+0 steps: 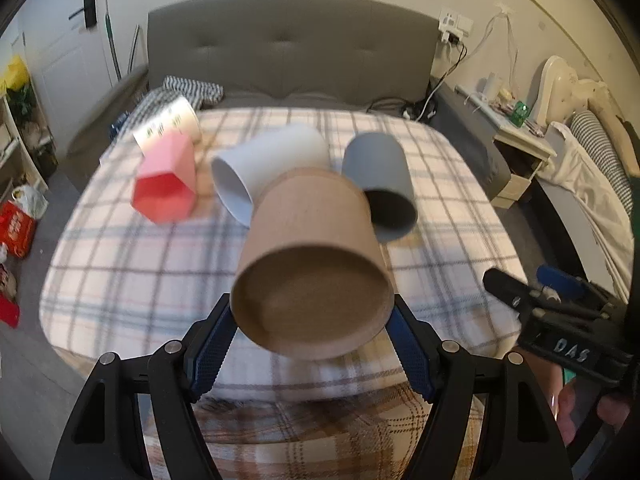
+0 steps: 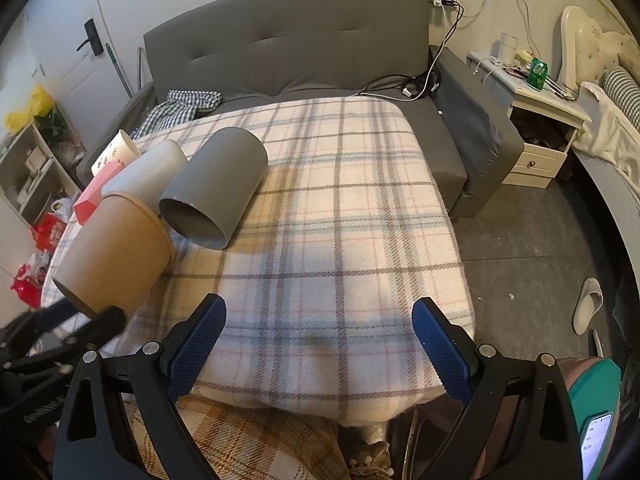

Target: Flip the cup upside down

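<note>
My left gripper [image 1: 311, 332] is shut on a brown paper cup [image 1: 312, 264], holding it by its base end above the plaid blanket. The cup is tilted, its bottom toward the camera and its rim pointing away. In the right wrist view the same cup [image 2: 116, 252] hangs at the left, rim up and away, held by the left gripper's fingers [image 2: 108, 318]. My right gripper [image 2: 320, 344] is open and empty over the blanket's near edge; it also shows in the left wrist view [image 1: 520, 288].
On the blanket-covered table [image 2: 340, 220] lie a dark grey cup [image 2: 216, 188], a white cup [image 1: 264, 168], a pink hexagonal cup [image 1: 166, 184] and a printed paper cup [image 1: 172, 124]. A grey sofa [image 2: 300, 48] stands behind, a nightstand [image 2: 536, 136] to the right.
</note>
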`<state>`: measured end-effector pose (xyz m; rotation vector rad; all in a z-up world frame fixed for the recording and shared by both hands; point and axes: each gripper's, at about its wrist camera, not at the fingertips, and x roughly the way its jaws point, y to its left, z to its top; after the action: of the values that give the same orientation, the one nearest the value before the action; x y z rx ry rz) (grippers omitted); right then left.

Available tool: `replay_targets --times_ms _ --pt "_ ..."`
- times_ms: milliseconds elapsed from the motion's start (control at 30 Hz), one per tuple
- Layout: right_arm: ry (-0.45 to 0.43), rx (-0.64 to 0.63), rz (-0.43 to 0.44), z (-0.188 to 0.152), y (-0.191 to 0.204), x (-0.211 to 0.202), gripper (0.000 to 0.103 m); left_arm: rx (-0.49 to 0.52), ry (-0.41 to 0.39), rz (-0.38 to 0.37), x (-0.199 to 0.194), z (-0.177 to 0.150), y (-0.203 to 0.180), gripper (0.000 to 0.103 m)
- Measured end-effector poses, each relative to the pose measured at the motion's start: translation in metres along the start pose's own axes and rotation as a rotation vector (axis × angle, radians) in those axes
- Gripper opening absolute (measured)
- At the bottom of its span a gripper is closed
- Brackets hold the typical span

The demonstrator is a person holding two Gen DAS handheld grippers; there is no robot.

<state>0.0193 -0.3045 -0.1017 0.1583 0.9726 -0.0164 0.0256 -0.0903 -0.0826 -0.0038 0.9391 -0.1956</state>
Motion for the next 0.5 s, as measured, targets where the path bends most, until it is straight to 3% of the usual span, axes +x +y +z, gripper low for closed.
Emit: replay_targets --times_ms 233,500 --pt "-0.004 -0.024 0.010 -0.002 0.009 -0.005 0.095 0.015 -0.027 0.000 -0.012 0.008 0.001 0.076" --pt "-0.007 -0.026 0.007 -0.003 0.010 -0.009 0.095 0.048 0.036 0.023 -0.012 0.014 0.001 0.076"
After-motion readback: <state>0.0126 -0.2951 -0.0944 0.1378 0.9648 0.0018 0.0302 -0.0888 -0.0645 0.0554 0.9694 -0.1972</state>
